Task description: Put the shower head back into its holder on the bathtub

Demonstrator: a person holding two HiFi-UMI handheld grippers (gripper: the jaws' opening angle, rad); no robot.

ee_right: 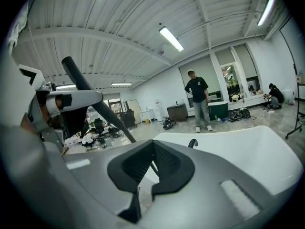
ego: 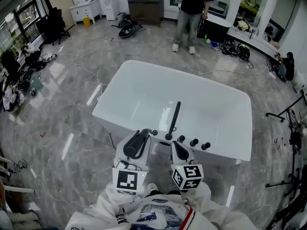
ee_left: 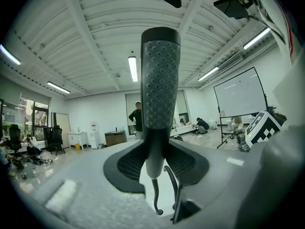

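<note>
- left claw [ego: 139,140] is pinching the shower head [ee_left: 161,89] by its dark dotted grip. the head stands upright between the jaws, at the near rim of the bathtub [ego: 144,92].
- right claw [ee_right: 153,147] is pressed together with nothing in it, just beside the left one.
- a thin dark hose [ee_left: 155,194] drops from the handle's lower end toward the rim. risk: it snags or kinks as you swing the head over and drags the head askew in the claw.
- dark fittings [ego: 194,142] sit in a row on the near rim, with a tall spout [ego: 174,119] among them. i can't tell which one is the holder. risk: you aim at the wrong fitting, or clip a knob or the spout with the head.
- my read: a single pinch on a rounded handle can pivot if the tip catches the holder's edge. come in aligned and release only once it's seated, else it slides into the tub.
- a person [ego: 193,8] stands well beyond the far rim. no conflict.
</note>
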